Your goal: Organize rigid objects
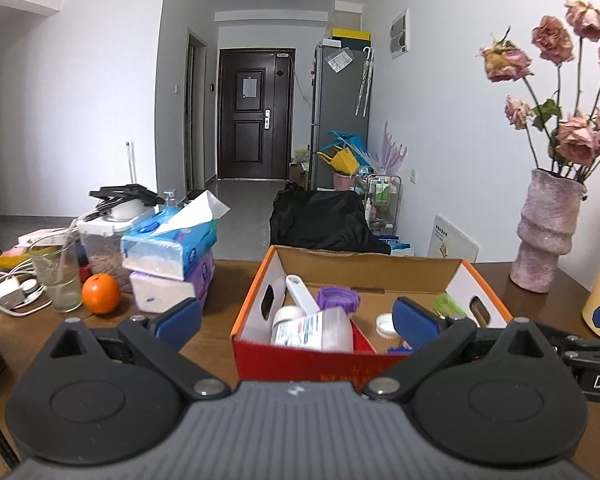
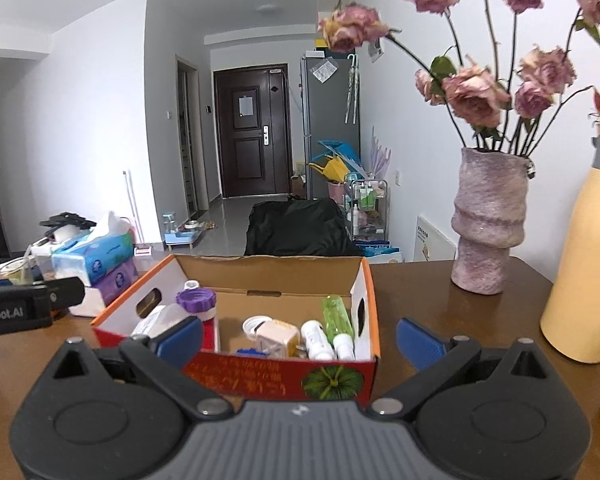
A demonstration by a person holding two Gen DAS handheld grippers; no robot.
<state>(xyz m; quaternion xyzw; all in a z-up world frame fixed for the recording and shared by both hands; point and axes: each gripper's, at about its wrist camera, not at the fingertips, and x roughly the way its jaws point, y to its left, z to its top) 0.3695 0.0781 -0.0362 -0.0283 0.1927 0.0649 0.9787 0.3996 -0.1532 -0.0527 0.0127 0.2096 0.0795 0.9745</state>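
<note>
Your left gripper (image 1: 296, 316) and right gripper (image 2: 298, 338) both hang spread wide with nothing between the fingers, in front of the cardboard box (image 2: 364, 280) on the wooden table (image 2: 440, 304). Inside it lie a purple lid (image 2: 195, 299), a green bottle (image 2: 334, 312), white bottles (image 2: 314, 340) and what may be a plug adapter (image 2: 276, 336). A vase (image 2: 488, 224) stands right of the box.

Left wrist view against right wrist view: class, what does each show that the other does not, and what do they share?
Only the left wrist view shows the orange beside a glass. Only the right wrist view shows the green bottle and the pumpkin picture on the box front. Both show the open cardboard box, purple lid, tissue packs and the vase of dried roses.
</note>
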